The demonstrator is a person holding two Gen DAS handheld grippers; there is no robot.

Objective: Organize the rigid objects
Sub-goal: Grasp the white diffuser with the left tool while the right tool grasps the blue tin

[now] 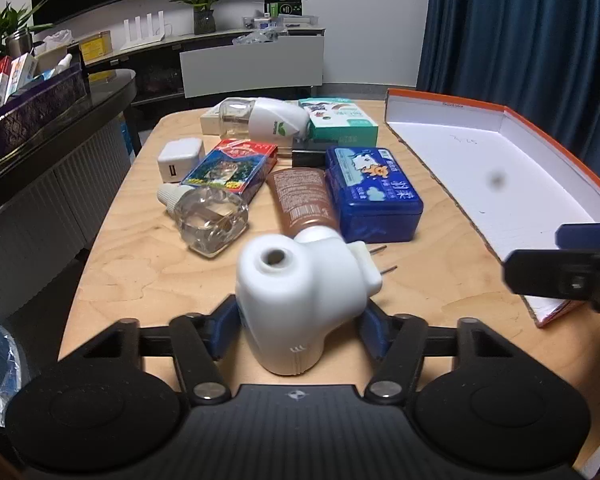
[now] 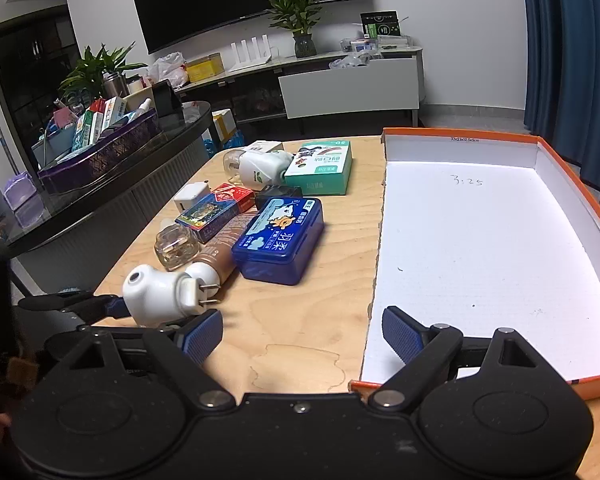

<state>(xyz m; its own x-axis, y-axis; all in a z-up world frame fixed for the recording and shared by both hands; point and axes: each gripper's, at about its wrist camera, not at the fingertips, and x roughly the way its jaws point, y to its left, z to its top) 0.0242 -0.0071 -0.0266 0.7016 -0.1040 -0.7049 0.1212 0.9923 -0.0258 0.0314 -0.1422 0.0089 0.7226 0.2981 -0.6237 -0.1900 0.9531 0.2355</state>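
left wrist view, blue tin [image 1: 374, 196], brown tube [image 1: 304, 200] crowding white plug-in [image 1: 300, 300]

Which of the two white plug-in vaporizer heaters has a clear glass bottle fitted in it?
The far white heater with the green leaf logo, lying beside the green-and-white box. The near white heater, gripped by the left gripper, has none fitted.

A white plug-in vaporizer [image 1: 300, 304], hole uppermost and two prongs pointing toward three o'clock, is tilted at the near table edge, with a clear bottle [image 1: 212, 220] at eleven o'clock, a blue tin [image 1: 374, 196] at one o'clock and an orange-rimmed tray [image 2: 540, 148] at three o'clock.
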